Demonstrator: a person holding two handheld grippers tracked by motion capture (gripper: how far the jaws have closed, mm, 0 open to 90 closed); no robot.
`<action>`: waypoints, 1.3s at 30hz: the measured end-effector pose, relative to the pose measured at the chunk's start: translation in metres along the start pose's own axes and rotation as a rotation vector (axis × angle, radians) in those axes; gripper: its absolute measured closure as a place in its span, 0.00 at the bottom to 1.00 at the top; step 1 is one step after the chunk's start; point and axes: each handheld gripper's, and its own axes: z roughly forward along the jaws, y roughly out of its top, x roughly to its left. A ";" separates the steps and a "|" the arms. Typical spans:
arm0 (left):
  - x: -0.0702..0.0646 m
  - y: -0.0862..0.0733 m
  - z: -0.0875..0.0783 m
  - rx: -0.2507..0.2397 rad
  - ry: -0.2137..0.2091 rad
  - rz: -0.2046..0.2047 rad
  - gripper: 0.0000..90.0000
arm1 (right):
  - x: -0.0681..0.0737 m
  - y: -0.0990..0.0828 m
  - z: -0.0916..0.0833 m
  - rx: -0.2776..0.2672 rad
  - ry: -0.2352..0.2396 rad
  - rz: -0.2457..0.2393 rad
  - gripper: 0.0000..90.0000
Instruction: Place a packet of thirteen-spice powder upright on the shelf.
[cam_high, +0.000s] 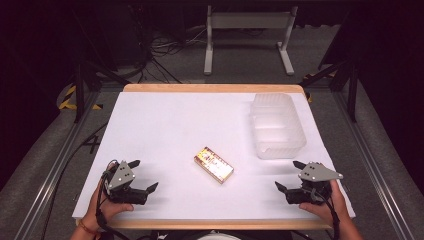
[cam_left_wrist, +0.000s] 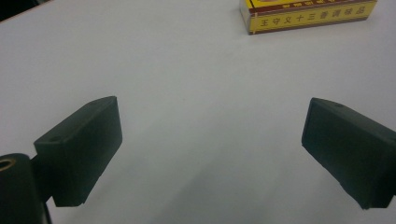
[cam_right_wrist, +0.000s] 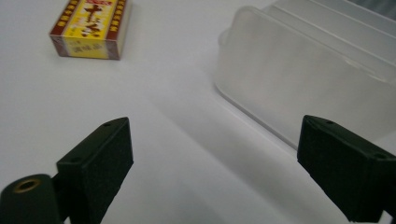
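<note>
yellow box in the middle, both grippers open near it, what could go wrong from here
1. The yellow box lies flat and askew on the smooth white table; open jaws closing off-centre may push or spin it instead of gripping it.
2. The clear plastic container sits just ahead of the right gripper, which could knock it when reaching.
3. If the left gripper also reaches for the box, the two may collide.
</note>
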 end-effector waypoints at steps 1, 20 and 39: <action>0.000 0.000 0.000 -0.004 -0.001 -0.003 0.07 | 0.000 -0.001 0.000 0.003 0.001 -0.004 0.15; -0.003 0.000 -0.003 -0.003 0.000 0.022 0.07 | 0.006 0.019 0.006 0.076 0.043 0.043 0.25; -0.008 -0.003 -0.002 0.011 -0.011 0.020 0.07 | 0.031 0.077 0.050 0.139 0.140 -0.033 0.25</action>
